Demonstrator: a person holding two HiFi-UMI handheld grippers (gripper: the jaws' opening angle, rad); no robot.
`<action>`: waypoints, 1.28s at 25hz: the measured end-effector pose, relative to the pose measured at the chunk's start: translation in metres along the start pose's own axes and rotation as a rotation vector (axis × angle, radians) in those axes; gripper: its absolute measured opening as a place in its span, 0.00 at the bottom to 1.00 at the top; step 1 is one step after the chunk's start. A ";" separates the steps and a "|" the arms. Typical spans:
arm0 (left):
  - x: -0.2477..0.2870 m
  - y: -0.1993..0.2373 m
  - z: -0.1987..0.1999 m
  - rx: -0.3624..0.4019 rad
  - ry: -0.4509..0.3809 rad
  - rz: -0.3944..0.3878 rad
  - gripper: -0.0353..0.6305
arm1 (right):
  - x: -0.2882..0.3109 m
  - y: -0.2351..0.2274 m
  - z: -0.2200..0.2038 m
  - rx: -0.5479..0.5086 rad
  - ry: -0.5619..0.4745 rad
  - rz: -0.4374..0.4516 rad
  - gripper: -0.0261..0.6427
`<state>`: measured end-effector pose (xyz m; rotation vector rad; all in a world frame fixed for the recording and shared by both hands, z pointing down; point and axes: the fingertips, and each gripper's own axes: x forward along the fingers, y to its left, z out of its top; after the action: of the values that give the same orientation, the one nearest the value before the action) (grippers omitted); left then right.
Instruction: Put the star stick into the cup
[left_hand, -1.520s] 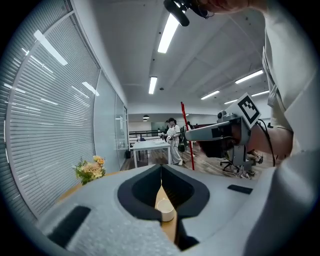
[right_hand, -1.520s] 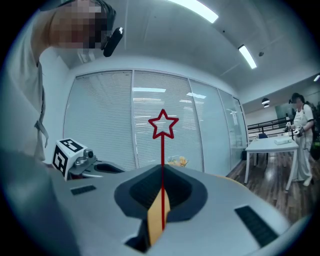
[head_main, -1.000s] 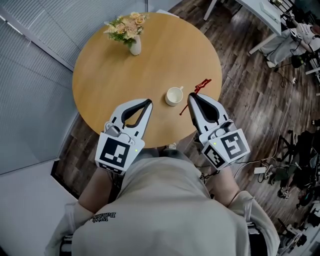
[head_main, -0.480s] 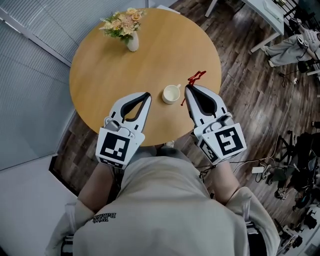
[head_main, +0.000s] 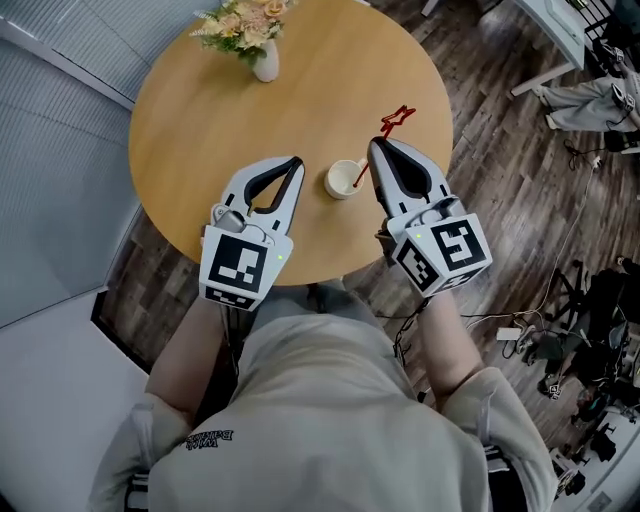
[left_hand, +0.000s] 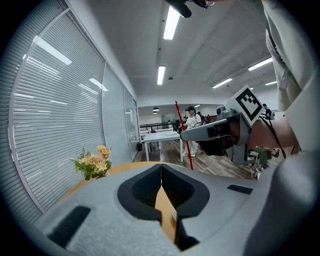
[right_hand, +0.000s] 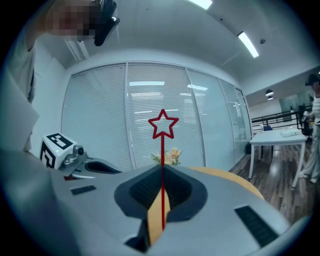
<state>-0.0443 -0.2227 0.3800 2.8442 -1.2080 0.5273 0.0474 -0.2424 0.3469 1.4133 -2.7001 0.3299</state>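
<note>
A small white cup (head_main: 344, 178) stands on the round wooden table (head_main: 190, 120) between my two grippers. My right gripper (head_main: 374, 148) is shut on the thin red star stick (head_main: 397, 120). The stick slants, with the star up and to the right and its lower end at the cup's mouth. In the right gripper view the stick (right_hand: 163, 150) rises straight from the closed jaws of the right gripper (right_hand: 162, 169). My left gripper (head_main: 296, 162) is shut and empty, just left of the cup. From the left gripper (left_hand: 161, 167) I see the stick (left_hand: 183, 136) upright.
A white vase of flowers (head_main: 252, 35) stands at the table's far edge. Dark wood floor (head_main: 500, 200) lies to the right, with cables and a white desk's legs. The table's near edge is under my grippers.
My right gripper has carried the star stick left and forward, so its lower end now meets the cup. The left gripper has kept its place beside the cup.
</note>
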 end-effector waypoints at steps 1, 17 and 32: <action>0.005 0.001 -0.007 0.001 0.014 0.000 0.08 | 0.005 -0.004 -0.006 0.012 0.006 -0.007 0.08; 0.063 -0.017 -0.111 -0.103 0.170 -0.078 0.08 | 0.055 -0.054 -0.131 0.107 0.174 -0.085 0.08; 0.076 -0.035 -0.149 -0.183 0.241 -0.137 0.09 | 0.064 -0.070 -0.201 0.173 0.298 -0.155 0.08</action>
<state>-0.0155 -0.2310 0.5478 2.5968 -0.9601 0.6901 0.0618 -0.2869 0.5645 1.4692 -2.3573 0.7145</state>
